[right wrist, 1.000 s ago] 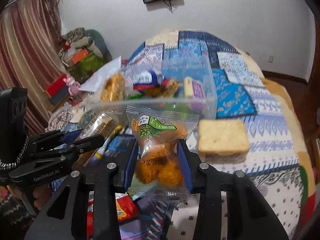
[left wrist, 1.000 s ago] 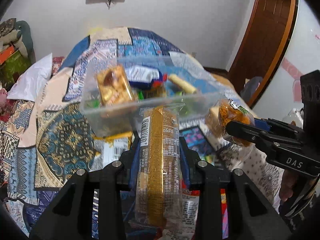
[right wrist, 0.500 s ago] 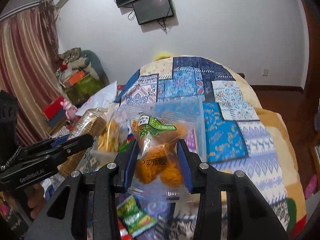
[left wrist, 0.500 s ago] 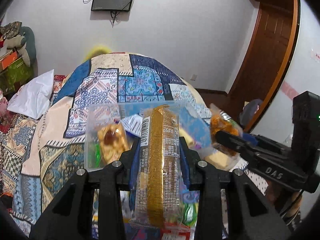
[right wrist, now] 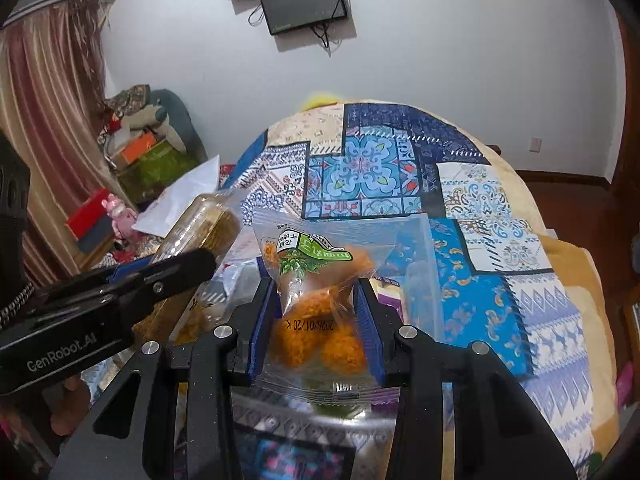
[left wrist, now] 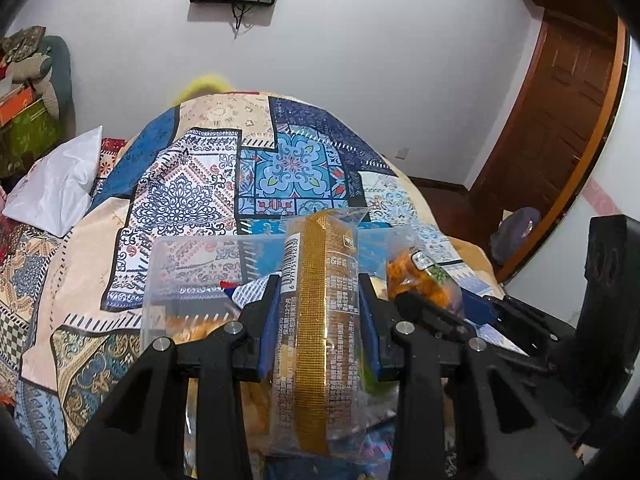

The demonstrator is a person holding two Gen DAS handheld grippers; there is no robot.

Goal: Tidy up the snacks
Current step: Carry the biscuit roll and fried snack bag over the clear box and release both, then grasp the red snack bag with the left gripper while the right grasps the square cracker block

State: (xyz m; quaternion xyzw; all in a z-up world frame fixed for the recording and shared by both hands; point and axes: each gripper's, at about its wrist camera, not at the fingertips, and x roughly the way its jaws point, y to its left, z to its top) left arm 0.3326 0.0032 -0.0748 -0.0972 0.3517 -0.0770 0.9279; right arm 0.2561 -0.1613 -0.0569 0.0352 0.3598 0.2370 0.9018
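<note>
On the far left, a white pillow (left wrist: 56,188) lies at the edge of the bed, beside the patchwork quilt (left wrist: 288,168) that covers the mattress. On that quilt stands the clear plastic bin (left wrist: 188,276), already holding several packets, so it looks like the collecting place for the snacks.

Just right of the bin's near wall, the left claw (left wrist: 320,312) is pressed together on a long wrapped biscuit pack (left wrist: 318,320) with a gold strip down its face. The pack stands lengthwise between the blue pads, gripped across its narrow sides, which keeps the long wrapper from swinging and lets it go into the bin end first. It hangs above the bin's near edge, with no support but the pads.

Further right, the right claw (right wrist: 320,316) pinches a clear bag of orange fried snack (right wrist: 320,308) with a green label at its top. The pads squeeze the bag around its middle, above the heavier lumps of food, probably because the loose film gives little else to hold. This bag too is over the bin's near side, with the bin's far wall (right wrist: 416,264) showing behind it.

Both hands carry one item each and sit side by side, so two snacks can likely be dropped in one trip. The bin being half full, the pack would probably have to lie flat on top.

On the far right, a wooden door (left wrist: 560,128) stands closed.
</note>
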